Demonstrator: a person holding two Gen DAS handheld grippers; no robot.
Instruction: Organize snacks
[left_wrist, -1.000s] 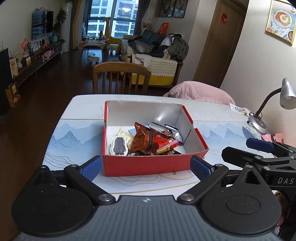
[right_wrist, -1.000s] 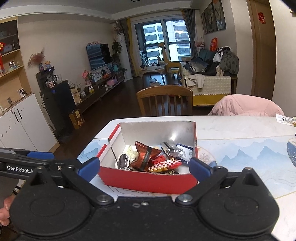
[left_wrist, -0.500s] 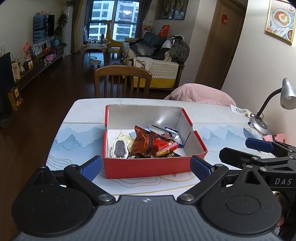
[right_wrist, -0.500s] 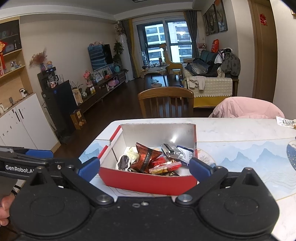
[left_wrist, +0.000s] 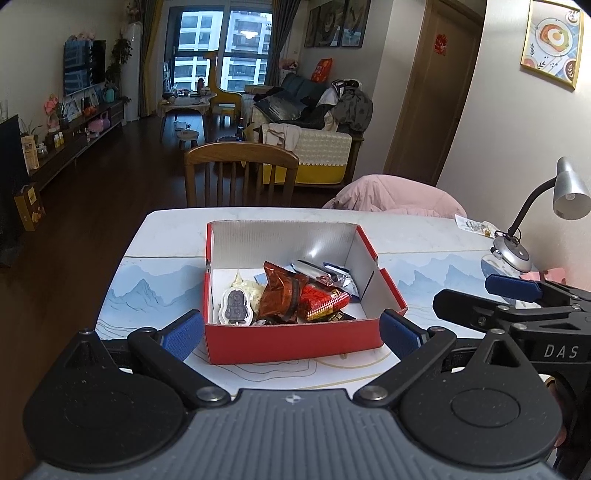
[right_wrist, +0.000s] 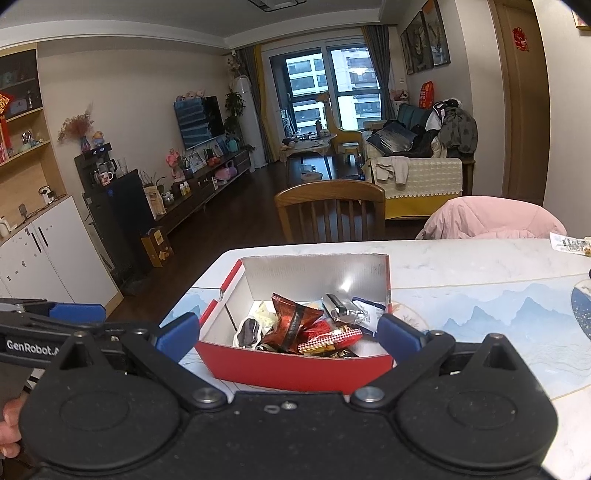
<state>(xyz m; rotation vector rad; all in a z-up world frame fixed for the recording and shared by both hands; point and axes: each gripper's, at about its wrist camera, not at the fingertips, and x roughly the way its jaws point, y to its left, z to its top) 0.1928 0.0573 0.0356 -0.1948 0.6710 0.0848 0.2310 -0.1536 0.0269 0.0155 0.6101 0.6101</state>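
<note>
The box (left_wrist: 295, 341) of snacks (left_wrist: 291, 295) sits on the worktop (left_wrist: 166, 236) just beyond both wide-open, empty claws: left claw (left_wrist: 291, 332), right claw (right_wrist: 288, 332). Lower snacks are hidden.

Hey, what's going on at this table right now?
A person is holding a two-finger gripper in each hand, both aimed at a red box of snacks on the table. The left gripper and right gripper are open and hold nothing. Inside the box lie several wrapped snacks, including a brown packet and a silver wrapper. Nothing is being gripped.
</note>
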